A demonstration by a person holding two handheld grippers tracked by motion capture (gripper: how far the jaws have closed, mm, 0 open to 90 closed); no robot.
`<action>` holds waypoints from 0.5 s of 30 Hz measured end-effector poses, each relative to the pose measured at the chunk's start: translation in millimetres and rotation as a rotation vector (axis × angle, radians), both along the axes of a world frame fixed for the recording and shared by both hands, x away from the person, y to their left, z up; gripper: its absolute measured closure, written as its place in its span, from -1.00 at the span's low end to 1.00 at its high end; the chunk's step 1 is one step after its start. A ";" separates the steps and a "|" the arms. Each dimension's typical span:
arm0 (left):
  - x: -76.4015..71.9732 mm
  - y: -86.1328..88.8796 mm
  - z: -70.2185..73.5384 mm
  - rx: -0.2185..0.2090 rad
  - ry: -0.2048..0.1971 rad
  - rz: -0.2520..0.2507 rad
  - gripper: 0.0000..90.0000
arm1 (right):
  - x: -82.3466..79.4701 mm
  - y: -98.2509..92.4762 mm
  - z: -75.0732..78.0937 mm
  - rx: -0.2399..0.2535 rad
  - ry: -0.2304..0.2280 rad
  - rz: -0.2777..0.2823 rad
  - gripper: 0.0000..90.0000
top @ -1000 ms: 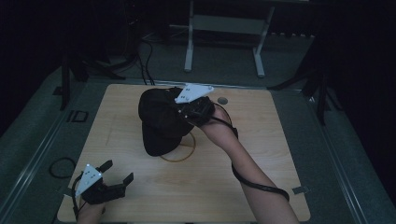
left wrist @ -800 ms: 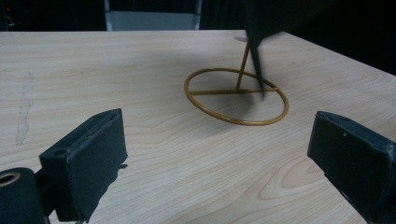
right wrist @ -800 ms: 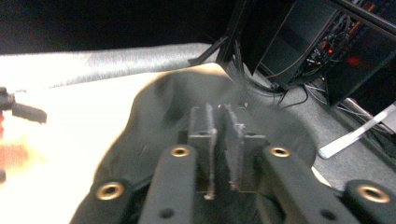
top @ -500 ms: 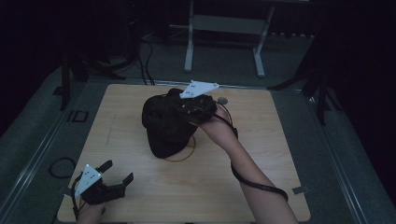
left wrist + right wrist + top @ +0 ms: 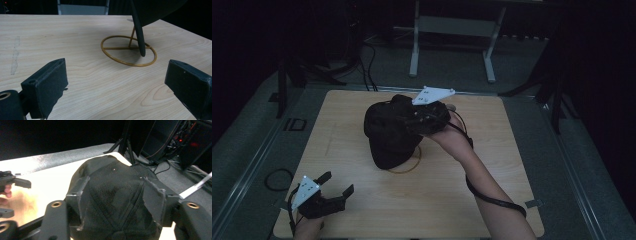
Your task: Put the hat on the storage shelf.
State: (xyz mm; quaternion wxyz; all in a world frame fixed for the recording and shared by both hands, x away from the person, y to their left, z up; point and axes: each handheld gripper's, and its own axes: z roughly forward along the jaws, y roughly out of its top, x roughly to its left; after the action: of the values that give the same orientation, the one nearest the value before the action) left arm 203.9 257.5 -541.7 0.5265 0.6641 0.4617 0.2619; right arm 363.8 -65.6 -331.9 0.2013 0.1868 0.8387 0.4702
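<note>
Hiding most of its gold stand point(image 5: 411, 165), the black cap point(image 5: 389, 132) sits between the right tongs point(image 5: 412, 121), just opening; left tongs point(image 5: 337, 184) wide.

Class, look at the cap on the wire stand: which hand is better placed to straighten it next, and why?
Right. The right tongs are at the black cap, jaws either side of its crown and just opened. The left tongs sit open near the table's near edge, far from the wire stand.

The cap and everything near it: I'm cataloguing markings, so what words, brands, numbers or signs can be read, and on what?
None can be read.
Black cap: no logo or lettering shows.
Wire stand: bare.
Table: plain wood grain.
Grey plate on the right gripper: dots, no text.
</note>
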 end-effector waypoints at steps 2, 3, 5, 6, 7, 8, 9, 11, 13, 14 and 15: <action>0.0 -0.4 0.0 0.001 -0.001 0.000 -0.89 | 0.0 -2.7 -1.1 -0.001 0.008 -0.001 -0.23; -0.1 -0.4 -0.1 -0.001 0.000 0.000 -0.89 | 0.1 -4.1 -1.7 0.003 0.015 -0.002 -0.27; -0.1 -0.3 -0.3 0.002 0.002 0.001 -0.89 | 0.3 -7.6 -3.1 0.014 0.025 0.002 -0.34; -0.2 -0.2 -0.4 0.000 0.003 0.001 -0.89 | 0.2 -9.5 -3.9 0.018 0.029 0.005 -0.37; -0.2 0.0 -0.5 -0.001 0.004 0.001 -0.89 | 0.3 -11.6 -4.8 0.025 0.034 0.006 -0.40; -0.2 0.0 -0.4 0.001 0.003 0.002 -0.89 | 0.4 -13.9 -5.6 0.043 0.039 0.009 -0.47; -0.3 0.0 -0.4 -0.001 0.003 0.001 -0.89 | 0.5 -16.5 -6.4 0.060 0.046 0.025 -0.54; -0.3 0.0 -0.4 0.001 0.002 0.003 -0.89 | 0.2 -20.5 -8.1 0.061 0.052 0.030 -0.70; -0.3 0.1 -0.4 -0.001 0.002 0.001 -0.89 | 0.0 -22.7 -9.1 0.058 0.048 0.049 -0.71; -0.4 0.1 -0.4 0.005 0.002 0.003 -0.89 | -0.7 -24.7 -9.9 0.062 0.044 0.051 -0.70; -0.4 0.1 -0.4 0.000 0.001 0.003 -0.89 | -1.0 -27.8 -11.6 0.066 0.045 0.052 -0.73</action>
State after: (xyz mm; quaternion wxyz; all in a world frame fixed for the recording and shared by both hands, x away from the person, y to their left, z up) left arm 203.5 257.5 -542.1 0.5259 0.6635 0.4631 0.2622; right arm 362.8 -93.4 -343.5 0.1640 0.1818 0.8317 0.4983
